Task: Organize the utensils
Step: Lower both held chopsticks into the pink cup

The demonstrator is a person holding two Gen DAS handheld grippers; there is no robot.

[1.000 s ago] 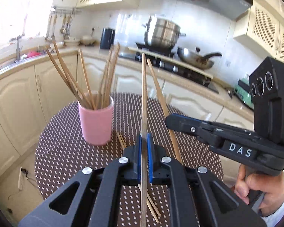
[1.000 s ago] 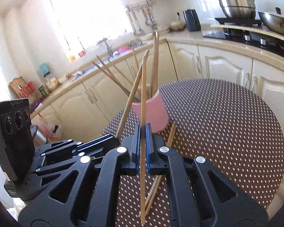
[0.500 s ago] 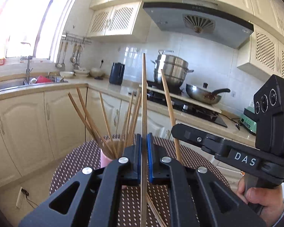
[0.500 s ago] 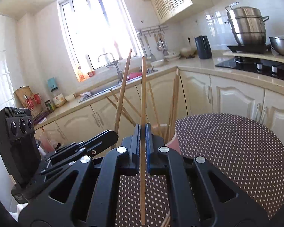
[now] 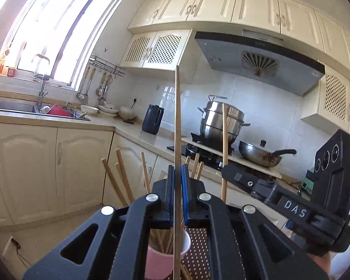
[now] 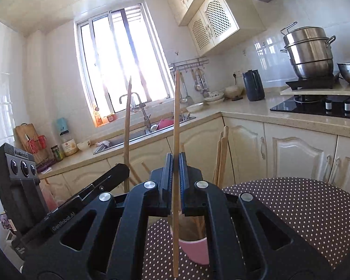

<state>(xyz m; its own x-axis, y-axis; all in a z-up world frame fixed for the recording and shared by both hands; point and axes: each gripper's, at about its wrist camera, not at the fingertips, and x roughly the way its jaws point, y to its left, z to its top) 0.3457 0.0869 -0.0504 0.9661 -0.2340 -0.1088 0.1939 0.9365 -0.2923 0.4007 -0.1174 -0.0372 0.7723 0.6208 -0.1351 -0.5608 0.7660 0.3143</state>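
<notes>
My left gripper (image 5: 177,172) is shut on a wooden chopstick (image 5: 177,116) held upright, its lower end beside the rim of the pink cup (image 5: 158,263). The cup holds several chopsticks (image 5: 121,179). My right gripper (image 6: 175,161) is shut on another upright chopstick (image 6: 176,116) over the same pink cup (image 6: 196,249). The right gripper also shows in the left wrist view (image 5: 228,172) with its chopstick (image 5: 224,144). The left gripper also shows in the right wrist view (image 6: 122,171) with its chopstick (image 6: 127,128).
The cup stands on a round table with a brown dotted cloth (image 6: 303,205). More chopsticks lie on the cloth by the cup (image 5: 186,273). Cream cabinets (image 5: 35,168), a sink (image 5: 23,109) and a stove with pots (image 5: 221,126) ring the table.
Both grippers have tilted upward and come in over the cup, each still shut on its chopstick. The chopsticks now stand upright, with the cup low beneath the jaws.
</notes>
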